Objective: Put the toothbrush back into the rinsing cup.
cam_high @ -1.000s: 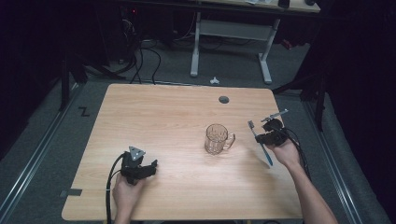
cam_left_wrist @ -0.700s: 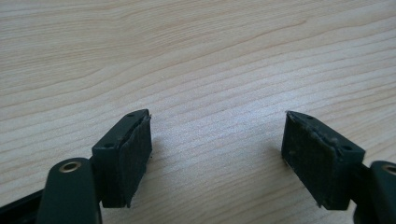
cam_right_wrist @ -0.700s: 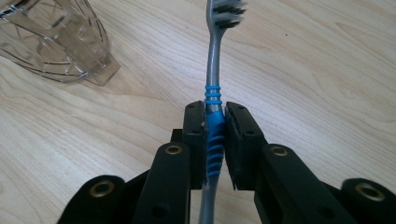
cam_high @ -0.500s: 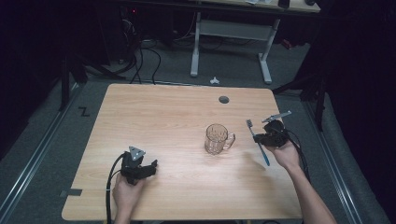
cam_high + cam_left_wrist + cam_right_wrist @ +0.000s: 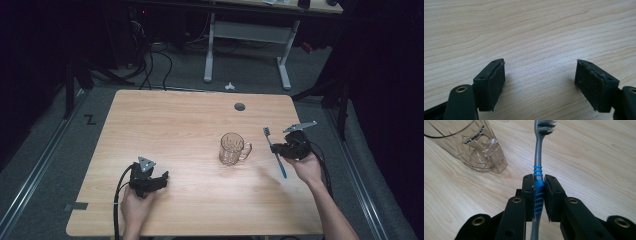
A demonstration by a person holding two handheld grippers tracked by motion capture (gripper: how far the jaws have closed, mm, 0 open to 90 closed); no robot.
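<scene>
In the right gripper view, the top edge cuts off the toothbrush [image 5: 538,170] bristles, and the brush's tail leaves at the bottom. Left of the toothbrush, the cup [image 5: 469,147] loses its rim at the top edge. Its handle is hidden.

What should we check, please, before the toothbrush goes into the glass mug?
1. Right claw shut on the toothbrush handle: ok.
2. Brush head clear of the pads, pointing away: ok.
3. Glass mug upright, mouth open: ok.
4. Mug empty: cannot tell for certain; nothing seen inside.
5. Left claw open, holding nothing, resting on the table away from the mug: ok.
6. Brush above the mug rim: not ok, it is beside the mug.
</scene>
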